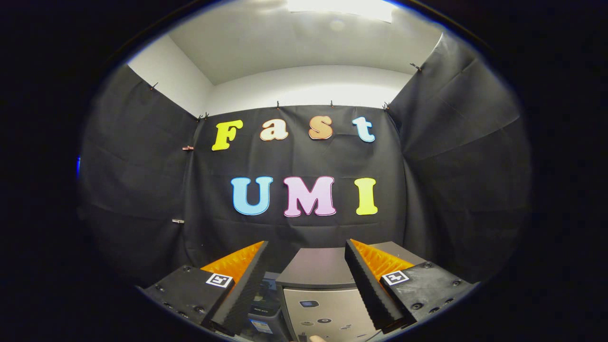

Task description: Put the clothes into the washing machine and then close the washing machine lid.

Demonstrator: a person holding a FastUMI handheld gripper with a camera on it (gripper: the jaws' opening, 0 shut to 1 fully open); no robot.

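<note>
My gripper (306,247) stands open, its two black and orange fingers spread wide with nothing between them. Just ahead and below them is a small grey washing machine (327,304). Its flat lid (318,266) lies down over the top, and a control panel with small buttons faces me. The gripper is held above the machine, level with the top of it, and does not touch it. No clothes are visible here.
Black cloth walls (142,190) close in the booth on three sides behind the machine. A dark object with labels (261,313) sits beside the machine, under the left finger. A fingertip of a person (316,338) shows at the very bottom.
</note>
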